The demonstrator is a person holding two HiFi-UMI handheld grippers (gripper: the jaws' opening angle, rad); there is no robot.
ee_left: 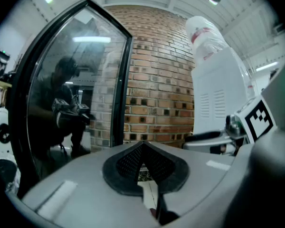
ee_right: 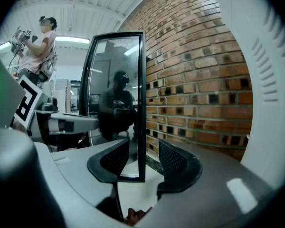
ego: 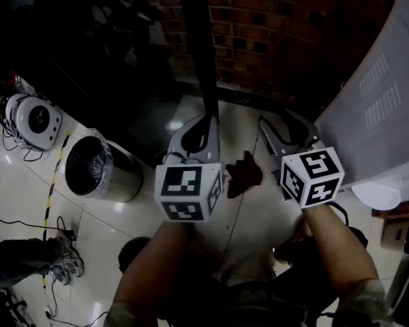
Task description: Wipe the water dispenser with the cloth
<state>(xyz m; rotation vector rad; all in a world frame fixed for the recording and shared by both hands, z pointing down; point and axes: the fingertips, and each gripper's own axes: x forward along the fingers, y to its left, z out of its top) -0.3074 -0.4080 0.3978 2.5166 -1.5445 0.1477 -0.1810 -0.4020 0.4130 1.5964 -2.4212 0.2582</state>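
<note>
A dark reddish cloth (ego: 244, 174) lies crumpled on the pale floor, below and between my two grippers. The white water dispenser (ego: 382, 107) stands at the right, with a bottle (ee_left: 204, 32) on top in the left gripper view. My left gripper (ego: 206, 121) is shut, its pads meeting at the tips with nothing between them. My right gripper (ego: 285, 127) is open and empty, held beside the dispenser (ee_right: 263, 70). A bit of the cloth (ee_right: 133, 216) shows under the right jaws. Neither gripper touches the cloth or the dispenser.
A brick wall (ego: 273, 26) rises ahead, with a black-framed glass panel (ego: 201, 39) before it. A lined trash bin (ego: 95, 167) and a round white device (ego: 35, 120) sit at the left. Another person's shoe (ego: 68, 257) is at the lower left.
</note>
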